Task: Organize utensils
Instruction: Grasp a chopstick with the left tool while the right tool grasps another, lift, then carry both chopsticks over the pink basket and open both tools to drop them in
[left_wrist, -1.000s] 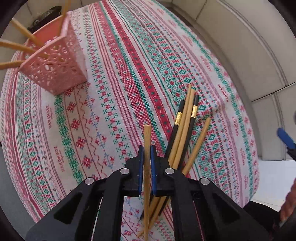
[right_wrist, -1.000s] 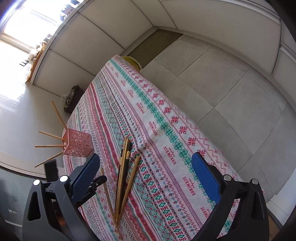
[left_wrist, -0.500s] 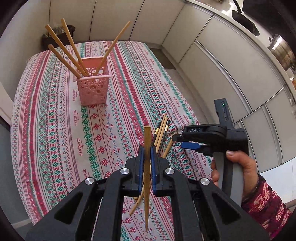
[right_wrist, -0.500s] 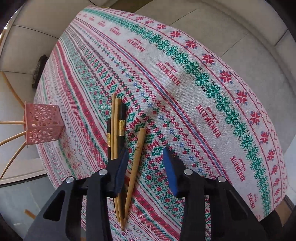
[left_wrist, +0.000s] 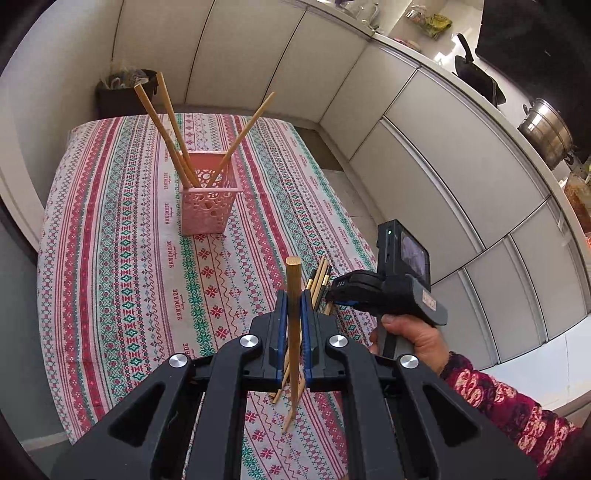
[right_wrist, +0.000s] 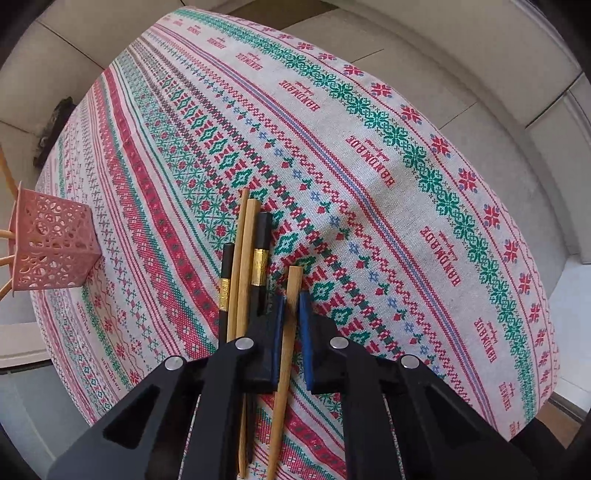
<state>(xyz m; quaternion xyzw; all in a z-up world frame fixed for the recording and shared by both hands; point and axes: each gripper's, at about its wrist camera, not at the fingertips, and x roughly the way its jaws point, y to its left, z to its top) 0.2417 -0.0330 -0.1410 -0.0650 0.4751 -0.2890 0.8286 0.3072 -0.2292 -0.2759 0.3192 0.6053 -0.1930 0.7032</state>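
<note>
My left gripper (left_wrist: 291, 310) is shut on a wooden chopstick (left_wrist: 293, 271) and holds it upright above the table. Farther back stands the pink lattice basket (left_wrist: 208, 210) with three wooden chopsticks leaning out of it. In the right wrist view my right gripper (right_wrist: 291, 310) points steeply down, its jaws closing tight on a separate wooden chopstick (right_wrist: 294, 280) that lies on the cloth. Just left of it lie two black chopsticks with gold bands (right_wrist: 260, 254) and wooden ones (right_wrist: 245, 254). The pink basket (right_wrist: 51, 251) sits at the far left.
A patterned red and green tablecloth (left_wrist: 110, 258) covers the table, whose right edge drops to a tiled floor. A hand (left_wrist: 410, 339) in a patterned sleeve holds the right gripper. White cabinets carry a steel pot (left_wrist: 545, 129), and a dark bin (left_wrist: 122, 92) stands behind the table.
My left gripper rose and tilted up with its chopstick, bringing the basket into full view. My right gripper came down over the pile and shut from wide open on one wooden chopstick.
</note>
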